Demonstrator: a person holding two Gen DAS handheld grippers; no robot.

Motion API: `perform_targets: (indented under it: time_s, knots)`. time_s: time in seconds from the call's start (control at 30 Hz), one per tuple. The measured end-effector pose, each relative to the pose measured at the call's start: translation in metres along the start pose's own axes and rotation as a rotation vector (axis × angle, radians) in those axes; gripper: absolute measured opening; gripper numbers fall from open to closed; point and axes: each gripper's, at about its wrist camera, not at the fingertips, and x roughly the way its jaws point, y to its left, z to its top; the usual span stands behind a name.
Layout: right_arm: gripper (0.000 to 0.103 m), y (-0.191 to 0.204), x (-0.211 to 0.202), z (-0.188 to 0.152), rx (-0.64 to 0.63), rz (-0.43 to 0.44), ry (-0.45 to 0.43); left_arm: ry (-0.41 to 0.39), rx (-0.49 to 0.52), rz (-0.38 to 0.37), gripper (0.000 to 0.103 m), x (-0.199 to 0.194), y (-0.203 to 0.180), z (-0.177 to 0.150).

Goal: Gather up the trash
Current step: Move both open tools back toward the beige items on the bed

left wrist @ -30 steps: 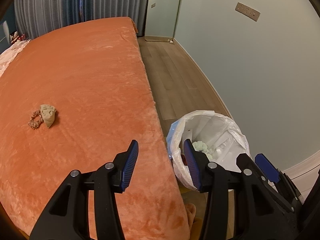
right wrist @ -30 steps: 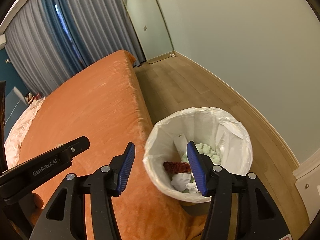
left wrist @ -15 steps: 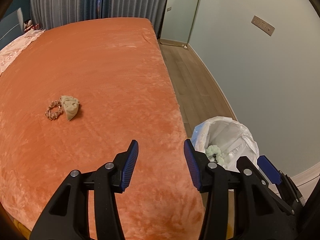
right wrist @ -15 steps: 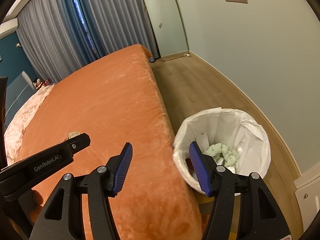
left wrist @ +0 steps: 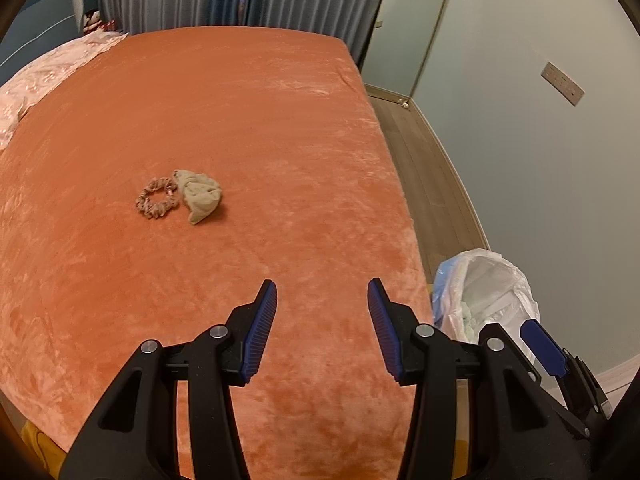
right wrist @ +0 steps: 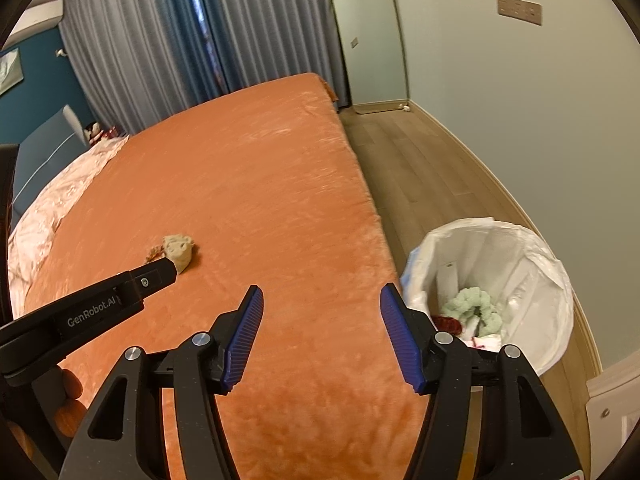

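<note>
A crumpled beige wad (left wrist: 200, 197) and a pink scrunchie (left wrist: 156, 202) lie side by side on the orange bed (left wrist: 248, 128). The wad also shows in the right wrist view (right wrist: 180, 250). My left gripper (left wrist: 322, 328) is open and empty above the bed's near part, well short of both items. My right gripper (right wrist: 322, 338) is open and empty over the bed's right edge. A bin with a white liner (right wrist: 532, 264) stands on the floor right of the bed and holds a green fluffy item (right wrist: 474, 304) and other trash. The bin also shows in the left wrist view (left wrist: 492, 292).
A pink cover (left wrist: 44, 76) lies at the bed's far left. Grey and blue curtains (right wrist: 180, 44) hang behind the bed. A mirror (right wrist: 368, 36) leans against the pale wall. A strip of wooden floor (right wrist: 432, 168) runs between bed and wall.
Both grippers have swung left, away from the bin and over the bed. The wad and scrunchie now sit nearer the middle of the left wrist view. Both grippers stay open.
</note>
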Motion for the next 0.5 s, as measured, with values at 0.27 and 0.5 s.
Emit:
perform_targets:
  time_s: [0.27,0.5]
  knots:
    - [0.062,0.047,0.019,-0.005,-0.074,0.025,0.033,0.01,-0.077,0.033,0.046,0.002,0.056,0.003]
    - [0.062,0.091,0.048,-0.009,-0.136,0.053,0.075,0.017,-0.145,0.095,0.055,0.009,0.117,0.007]
